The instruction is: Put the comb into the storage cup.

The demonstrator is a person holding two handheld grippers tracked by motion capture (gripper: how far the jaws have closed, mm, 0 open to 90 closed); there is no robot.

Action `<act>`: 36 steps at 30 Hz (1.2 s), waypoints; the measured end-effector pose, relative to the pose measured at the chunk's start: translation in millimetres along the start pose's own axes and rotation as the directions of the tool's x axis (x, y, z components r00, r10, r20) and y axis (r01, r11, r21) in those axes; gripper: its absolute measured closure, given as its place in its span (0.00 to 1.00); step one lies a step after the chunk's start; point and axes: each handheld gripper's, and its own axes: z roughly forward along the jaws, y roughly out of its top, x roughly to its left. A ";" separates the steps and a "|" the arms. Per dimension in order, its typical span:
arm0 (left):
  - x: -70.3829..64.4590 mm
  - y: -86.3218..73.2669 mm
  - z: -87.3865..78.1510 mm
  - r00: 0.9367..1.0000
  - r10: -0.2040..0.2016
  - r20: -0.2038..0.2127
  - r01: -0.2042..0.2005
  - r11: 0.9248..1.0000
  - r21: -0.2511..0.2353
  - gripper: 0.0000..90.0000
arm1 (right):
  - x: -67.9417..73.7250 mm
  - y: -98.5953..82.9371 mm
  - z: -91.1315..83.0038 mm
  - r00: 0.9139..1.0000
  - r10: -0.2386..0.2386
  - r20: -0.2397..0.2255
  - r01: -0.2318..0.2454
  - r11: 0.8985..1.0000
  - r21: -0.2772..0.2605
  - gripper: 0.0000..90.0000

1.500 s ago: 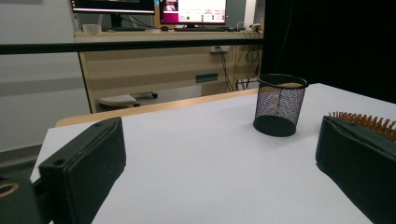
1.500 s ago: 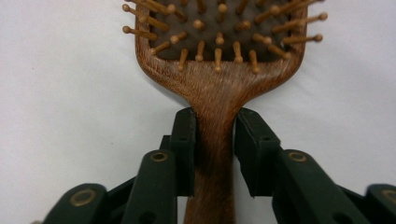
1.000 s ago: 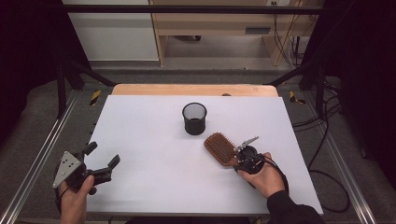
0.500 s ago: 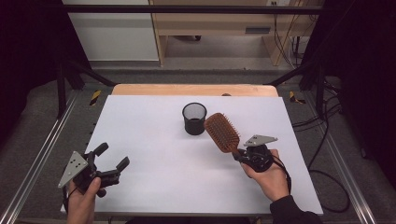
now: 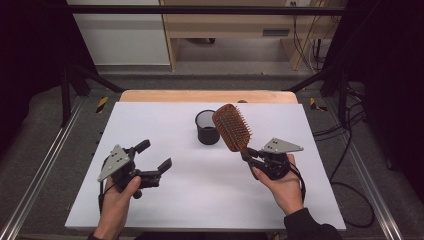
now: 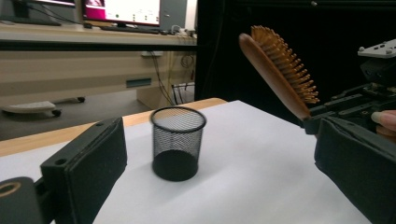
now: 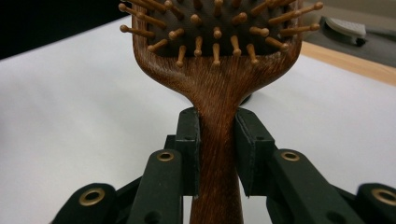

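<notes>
A wooden hairbrush [image 5: 231, 127] with peg bristles is held up above the white table [image 5: 165, 125], its head tilted toward the far left. My right gripper [image 5: 250, 159] is shut on its handle [image 7: 217, 140], both pads pressing the neck. A black mesh pen cup [image 5: 206, 127] stands upright at the table's middle rear, just left of the brush head. The cup [image 6: 178, 142] looks empty between my left jaws, with the brush [image 6: 279, 70] raised at its right. My left gripper [image 5: 156, 159] hovers low at the front left, open, holding nothing.
A wooden strip [image 5: 200, 96] borders the table's far edge. Metal frame rails [image 5: 45, 160] run along both sides, with cables [image 5: 350, 135] on the floor to the right. Beyond the table stand a desk and monitors [image 6: 126, 11].
My right gripper has lifted the hairbrush off the table and raised it upright beside the cup. My left gripper has moved rightward and forward over the table.
</notes>
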 end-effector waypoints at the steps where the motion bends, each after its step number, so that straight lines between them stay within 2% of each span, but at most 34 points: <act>1: -5.4 6.1 11.4 1.000 -0.007 0.022 0.007 1.000 0.007 0.03 | 3.4 2.0 2.3 1.000 -0.002 -0.013 0.002 1.000 -0.016 0.81; 2: -5.4 6.1 11.4 1.000 -0.007 0.022 0.007 1.000 0.007 0.03 | 3.4 2.0 2.3 1.000 -0.002 -0.013 0.002 1.000 -0.016 0.81; 3: -11.2 11.6 22.0 0.999 -0.012 0.040 0.012 1.000 0.013 0.03 | 7.9 2.3 4.5 1.000 -0.012 -0.024 0.011 0.999 -0.031 0.81; 5: -17.1 16.3 30.8 0.998 -0.011 0.059 0.010 1.000 0.015 0.03 | 12.1 1.7 6.4 0.999 -0.018 -0.034 0.016 0.999 -0.039 0.81; 8: -22.3 19.5 38.2 0.997 -0.008 0.073 0.006 1.000 0.021 0.03 | 15.5 0.7 8.1 0.999 -0.027 -0.047 0.025 0.999 -0.041 0.81; 10: -26.2 21.2 44.9 0.996 -0.028 0.087 0.026 0.999 0.024 0.03 | 20.2 -0.6 10.0 0.998 -0.044 -0.054 0.042 0.998 -0.036 0.81; 12: -28.3 21.9 53.6 0.988 -0.097 0.123 0.093 0.995 0.034 0.05 | 21.2 -1.6 10.6 0.997 -0.039 -0.064 0.036 0.999 -0.037 0.81; 16: -31.5 22.0 61.9 0.984 -0.110 0.141 0.105 0.994 0.037 0.06 | 25.3 -4.7 9.6 0.996 -0.043 -0.073 0.040 0.998 -0.043 0.81; 22: -35.7 25.2 69.0 0.983 -0.112 0.143 0.107 0.993 0.045 0.05 | 29.5 -4.4 10.0 0.997 -0.046 -0.069 0.042 0.998 -0.056 0.81; 24: -36.0 25.6 71.2 0.984 -0.116 0.138 0.111 0.993 0.048 0.05 | 32.9 -5.1 10.1 0.996 -0.052 -0.071 0.048 0.997 -0.061 0.81; 25: -35.0 24.9 73.1 0.985 -0.120 0.121 0.114 0.992 0.051 0.05 | 34.3 -5.7 10.6 0.996 -0.054 -0.075 0.049 0.997 -0.061 0.81; 28: -33.3 23.9 74.5 0.983 -0.141 0.121 0.135 0.990 0.050 0.05 | 38.9 -7.0 12.8 0.995 -0.068 -0.074 0.064 0.997 -0.052 0.81; 29: -31.8 23.5 75.2 0.979 -0.163 0.122 0.159 0.986 0.047 0.05 | 40.3 -7.2 13.7 0.995 -0.072 -0.073 0.069 0.996 -0.050 0.81; 33: -30.1 23.4 76.0 0.975 -0.184 0.121 0.179 0.983 0.045 0.06 | 44.1 -7.3 16.0 0.994 -0.085 -0.068 0.081 0.995 -0.049 0.81; 35: -29.5 22.9 77.0 0.970 -0.206 0.130 0.202 0.978 0.048 0.07 | 48.6 -8.4 19.1 0.994 -0.099 -0.050 0.097 0.995 -0.038 0.81; 36: -29.5 22.9 77.0 0.970 -0.206 0.130 0.202 0.978 0.048 0.08 | 49.7 -8.9 20.3 0.994 -0.099 -0.051 0.097 0.995 -0.036 0.81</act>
